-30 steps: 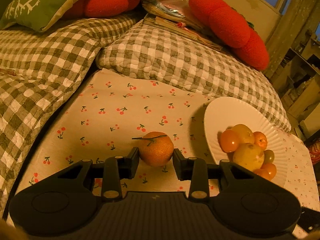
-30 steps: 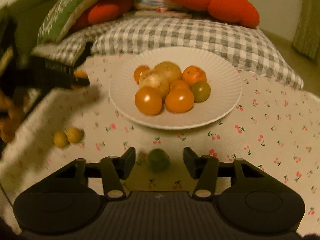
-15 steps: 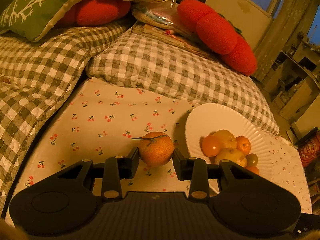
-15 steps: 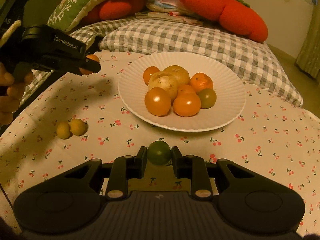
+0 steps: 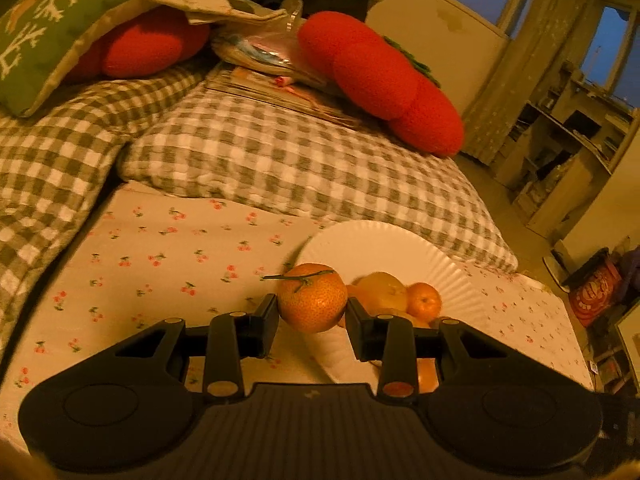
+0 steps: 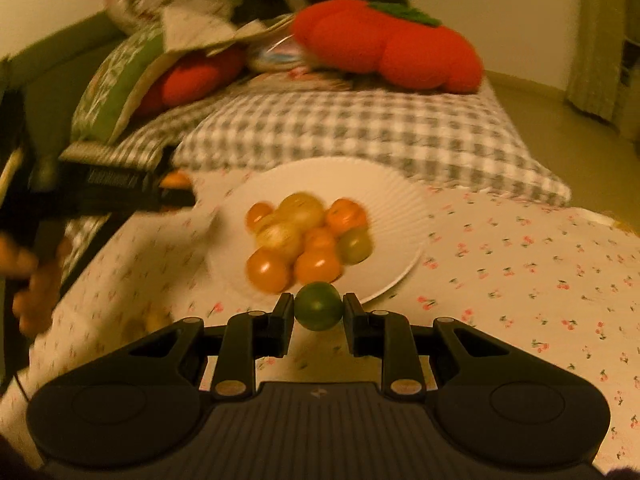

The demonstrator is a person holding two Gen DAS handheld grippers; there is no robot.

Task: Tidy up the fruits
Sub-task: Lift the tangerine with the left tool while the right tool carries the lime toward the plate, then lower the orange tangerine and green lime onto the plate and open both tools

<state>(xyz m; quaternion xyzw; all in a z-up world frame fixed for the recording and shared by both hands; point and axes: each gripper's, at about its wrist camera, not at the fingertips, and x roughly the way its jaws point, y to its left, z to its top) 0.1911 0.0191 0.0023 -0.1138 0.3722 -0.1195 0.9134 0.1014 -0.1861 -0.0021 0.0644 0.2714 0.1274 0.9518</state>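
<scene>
My left gripper [image 5: 312,312] is shut on an orange mandarin with a stem [image 5: 312,298] and holds it above the near left rim of the white plate [image 5: 380,244]. The plate [image 6: 392,200] holds several orange, yellow and green fruits [image 6: 304,236]. My right gripper [image 6: 319,312] is shut on a small green fruit [image 6: 319,306], lifted at the plate's front edge. The left gripper [image 6: 176,188] also shows in the right wrist view, left of the plate. Two small yellow fruits [image 6: 148,322] lie blurred on the cloth at the left.
A cherry-print cloth [image 5: 160,264] covers the surface. Checked cushions [image 5: 288,160] and red tomato-shaped pillows [image 5: 384,76] lie behind the plate. A green pillow [image 5: 44,28] is at the far left. Shelves [image 5: 560,152] stand at the right.
My left gripper has carried the mandarin right, over the plate's rim. My right gripper closed on the green fruit and has lifted it toward the plate.
</scene>
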